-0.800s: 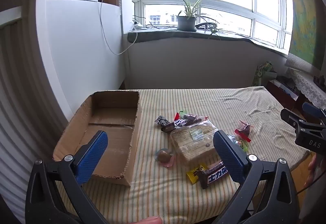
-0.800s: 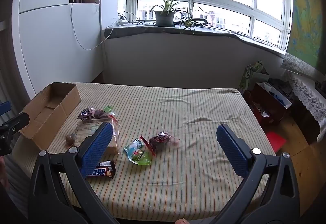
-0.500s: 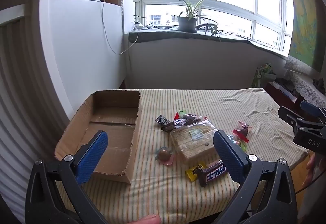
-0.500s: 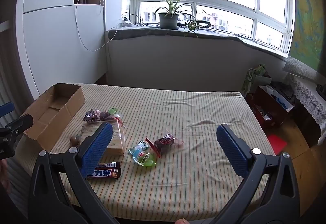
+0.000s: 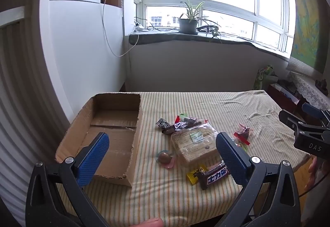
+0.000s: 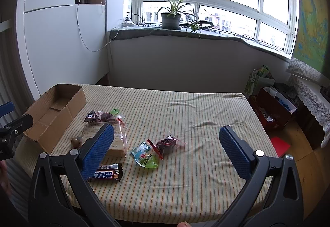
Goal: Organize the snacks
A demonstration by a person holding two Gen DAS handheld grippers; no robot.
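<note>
striped table [image 6: 185, 107] | snacks [image 5: 193, 144] beside cardboard box [image 5: 111, 124] | left tool [image 5: 163, 152], right tool [image 6: 167, 142] agape, empty

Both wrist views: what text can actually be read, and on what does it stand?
"士力架": white characters on the brown candy bar near the table's front edge.
"DAS": on the black body of the right gripper, seen from the left wrist view.
Print on the cracker pack, green pouch and other wrappers: too small to read.

White characters "士力架" run across the brown candy bar wrapper [image 5: 214, 175], and "DAS" sits on the right claw [image 5: 311, 140] body.
</note>
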